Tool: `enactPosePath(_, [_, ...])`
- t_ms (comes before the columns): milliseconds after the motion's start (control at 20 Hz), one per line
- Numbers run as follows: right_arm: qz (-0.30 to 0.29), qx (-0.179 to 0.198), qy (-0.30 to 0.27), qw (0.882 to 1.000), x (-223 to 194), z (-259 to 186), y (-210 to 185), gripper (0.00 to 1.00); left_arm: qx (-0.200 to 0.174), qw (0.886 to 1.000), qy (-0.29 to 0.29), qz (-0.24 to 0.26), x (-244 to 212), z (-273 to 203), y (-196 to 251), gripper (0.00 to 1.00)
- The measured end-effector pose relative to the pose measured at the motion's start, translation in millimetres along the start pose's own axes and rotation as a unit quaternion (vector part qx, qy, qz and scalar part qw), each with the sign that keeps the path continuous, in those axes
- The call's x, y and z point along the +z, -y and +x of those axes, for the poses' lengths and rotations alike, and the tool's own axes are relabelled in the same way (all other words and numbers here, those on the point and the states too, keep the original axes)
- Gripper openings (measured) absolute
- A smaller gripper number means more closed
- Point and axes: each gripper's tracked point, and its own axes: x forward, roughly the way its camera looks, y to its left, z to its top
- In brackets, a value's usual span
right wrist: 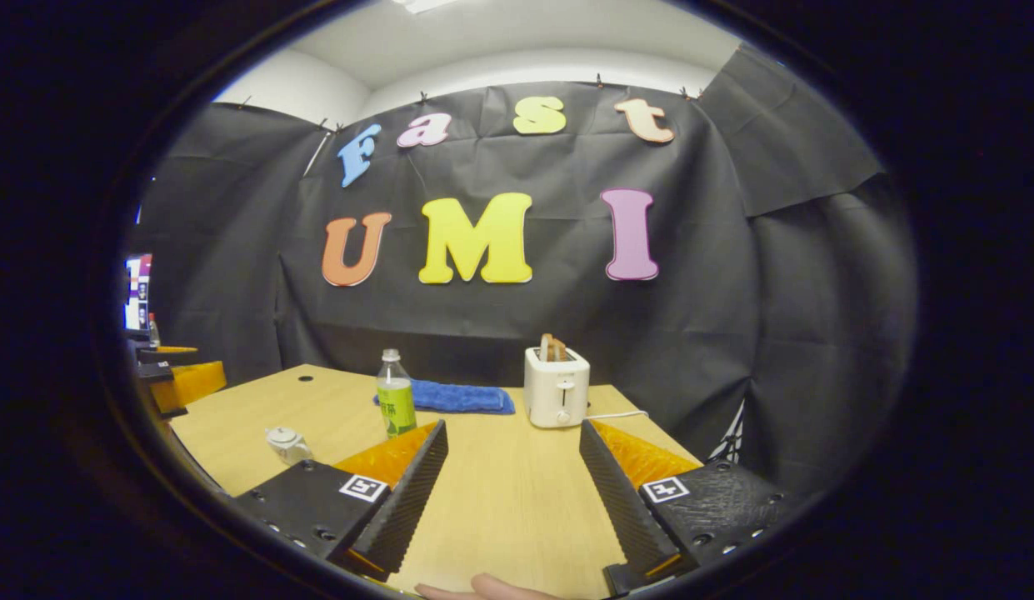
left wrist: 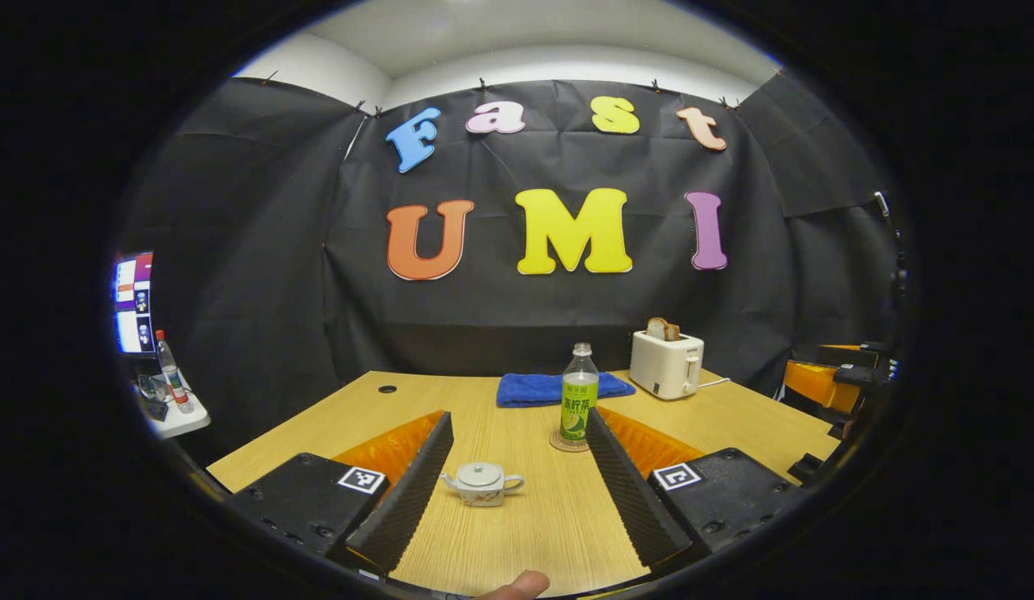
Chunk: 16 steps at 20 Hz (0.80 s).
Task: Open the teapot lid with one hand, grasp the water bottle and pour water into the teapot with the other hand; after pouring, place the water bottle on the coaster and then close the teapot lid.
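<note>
Teapot (left wrist: pixel 482 484), lid on, sits low centre of the left gripper view on the wooden table (left wrist: pixel 517 533), between the spread, empty jaws of the left gripper (left wrist: pixel 517 492); just behind it the water bottle (left wrist: pixel 579 393) stands upright on the coaster (left wrist: pixel 568 442), with a blue towel (left wrist: pixel 558 388) and a toaster (left wrist: pixel 666 363) holding bread farther back to the right. In the right gripper view the teapot (right wrist: pixel 287 445) lies at lower left, partly behind that gripper's left finger, bottle (right wrist: pixel 395 404) beyond it, coaster hidden. Right gripper (right wrist: pixel 512 492) jaws spread, nothing between them; towel (right wrist: pixel 462 398) and toaster (right wrist: pixel 556 386) stand mid-frame, and the other gripper (right wrist: pixel 171 379) sits at the far left edge.
</note>
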Motion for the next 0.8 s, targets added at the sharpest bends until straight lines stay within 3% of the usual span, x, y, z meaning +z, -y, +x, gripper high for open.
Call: enactPosePath(800, [-0.003,-0.001,-0.022,1.0,-15,10,-1,0.95,-0.015,1.0,-0.005,0.006,-10,10,11,1.0])
